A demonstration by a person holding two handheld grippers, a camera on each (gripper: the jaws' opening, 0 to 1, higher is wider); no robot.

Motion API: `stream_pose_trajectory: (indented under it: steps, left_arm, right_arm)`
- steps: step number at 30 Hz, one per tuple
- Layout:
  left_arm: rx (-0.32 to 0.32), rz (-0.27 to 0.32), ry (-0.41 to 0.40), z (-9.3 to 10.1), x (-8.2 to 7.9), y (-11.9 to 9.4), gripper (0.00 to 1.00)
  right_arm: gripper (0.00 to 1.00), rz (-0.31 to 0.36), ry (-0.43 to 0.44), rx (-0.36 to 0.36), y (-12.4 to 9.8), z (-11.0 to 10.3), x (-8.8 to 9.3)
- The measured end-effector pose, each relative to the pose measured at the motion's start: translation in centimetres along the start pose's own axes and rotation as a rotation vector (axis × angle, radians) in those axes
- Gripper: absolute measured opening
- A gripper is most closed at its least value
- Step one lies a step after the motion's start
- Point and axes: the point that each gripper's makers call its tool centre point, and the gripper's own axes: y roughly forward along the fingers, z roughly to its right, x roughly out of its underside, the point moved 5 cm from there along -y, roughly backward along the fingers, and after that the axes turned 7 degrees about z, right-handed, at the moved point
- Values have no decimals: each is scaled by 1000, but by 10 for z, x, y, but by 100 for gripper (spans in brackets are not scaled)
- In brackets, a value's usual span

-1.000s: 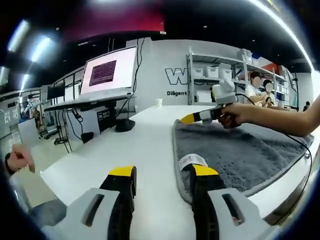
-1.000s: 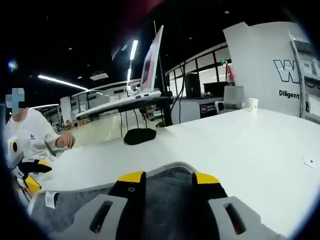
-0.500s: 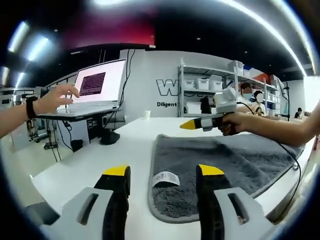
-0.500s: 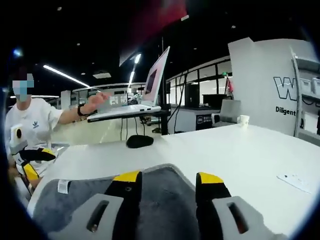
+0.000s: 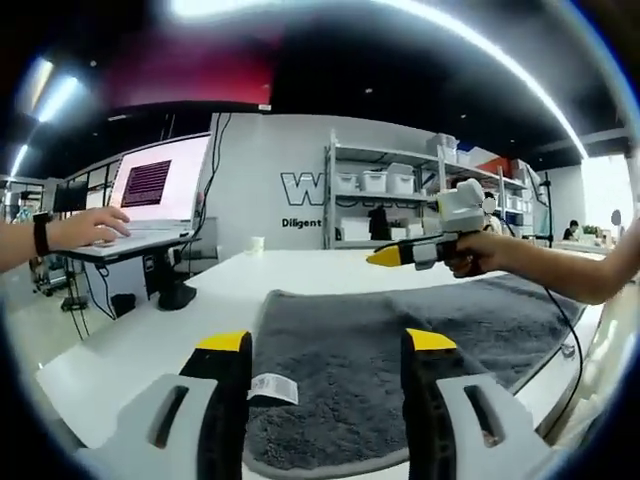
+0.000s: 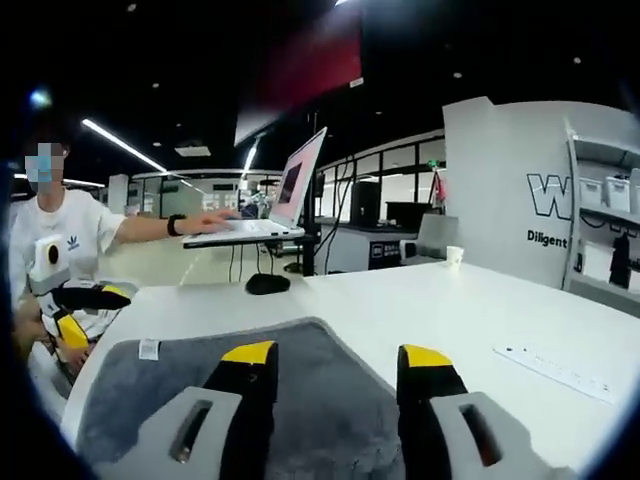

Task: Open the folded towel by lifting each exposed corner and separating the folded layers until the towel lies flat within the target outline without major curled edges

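Your left gripper [image 5: 323, 345] hangs with its yellow-tipped jaws spread apart and nothing between them, low over the near edge of the grey towel [image 5: 400, 330], which fills the lower centre and right of the left gripper view on the white table [image 5: 130, 345]. The towel's white label [image 5: 272, 387] sits at lower centre, just inside the left jaw, and the rounded corner beside it looks like the nearest thing to lift: it lies almost straight ahead and slightly to the lower left of the gap between the jaws. The towel's long run goes away from that corner toward the right of the frame, where your right gripper [image 5: 383, 257] is held in a hand [image 5: 480, 252] above the far part of the cloth. In the right gripper view your right gripper [image 6: 338, 365] is likewise spread and holding nothing, with the towel [image 6: 150, 395] reaching from under its jaws toward the lower left, its label [image 6: 149, 348] near the far corner, close to your left gripper [image 6: 72, 312] at the left edge. So your left gripper is the nearer one to the label corner, and your right is nearer the rounded corner [image 6: 318, 324] at centre of its own view. No target outline can be made out on the table, and whether folded layers remain is hard to tell
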Motion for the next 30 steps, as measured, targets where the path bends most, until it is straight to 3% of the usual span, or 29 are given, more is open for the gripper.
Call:
stream_pose_trajectory:
  steps: [11,30]
  left_arm:
    - [55,6,13,17,-5,3,61]
    - [122,36,-1,45,-11,7,71]
  right_arm:
    - [48,20,-27,36,-42,5,-4]
    - [59,40,-104,98,-153,-15,-18]
